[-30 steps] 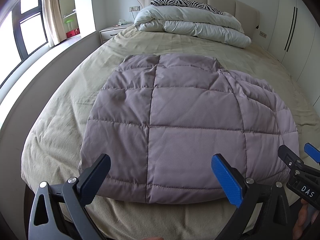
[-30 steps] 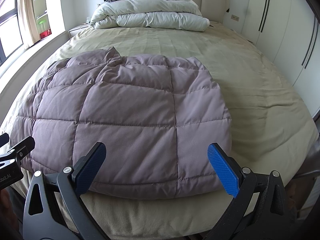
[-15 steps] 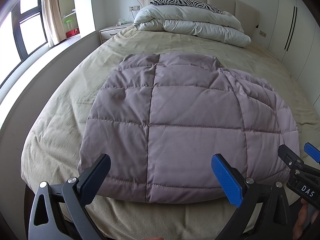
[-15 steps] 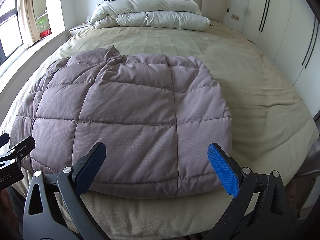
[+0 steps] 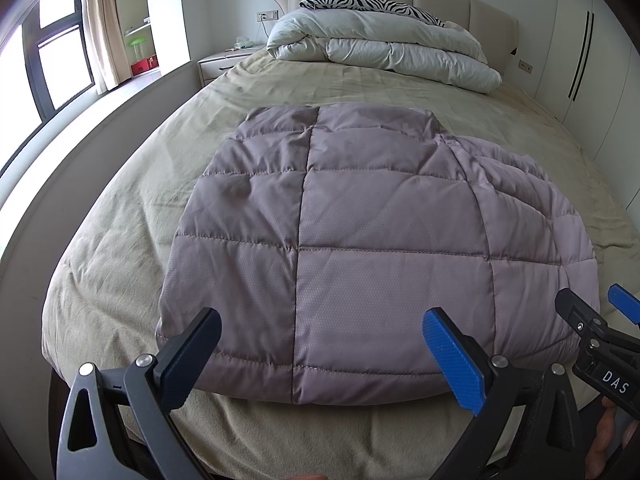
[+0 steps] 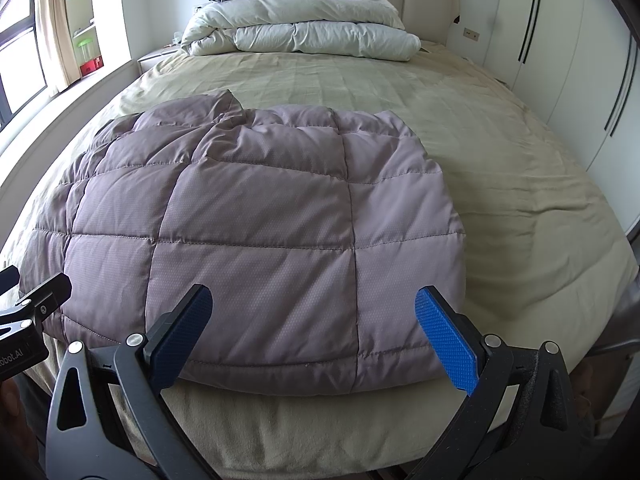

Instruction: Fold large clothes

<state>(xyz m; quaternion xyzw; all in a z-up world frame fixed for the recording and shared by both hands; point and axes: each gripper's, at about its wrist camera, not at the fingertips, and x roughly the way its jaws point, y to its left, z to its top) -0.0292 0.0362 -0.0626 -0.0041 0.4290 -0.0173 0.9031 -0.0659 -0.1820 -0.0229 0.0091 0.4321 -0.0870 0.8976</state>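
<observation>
Bedroom light comes from the window at 9 o'clock, and the bed (image 5: 132, 216) with its beige cover carries everything. Your quilted mauve jacket (image 5: 360, 240) lies at the foot end, already doubled into a rough pad, its near hem close to the mattress edge; a rumpled collar part sticks up at its far side (image 6: 216, 108). A white duvet (image 6: 304, 36) sits well apart at 12 o'clock by the headboard.

Your left claw (image 5: 320, 356) hovers with fingers wide apart, holding nothing, just short of the hem; your right claw (image 6: 312, 328) does likewise. It looks like the next fold is about to start. Bring each claw down onto a near corner, pinch through all the puffy layers, then lift both together and carry the hem toward 12 o'clock evenly, so the padding doesn't slide askew.
</observation>
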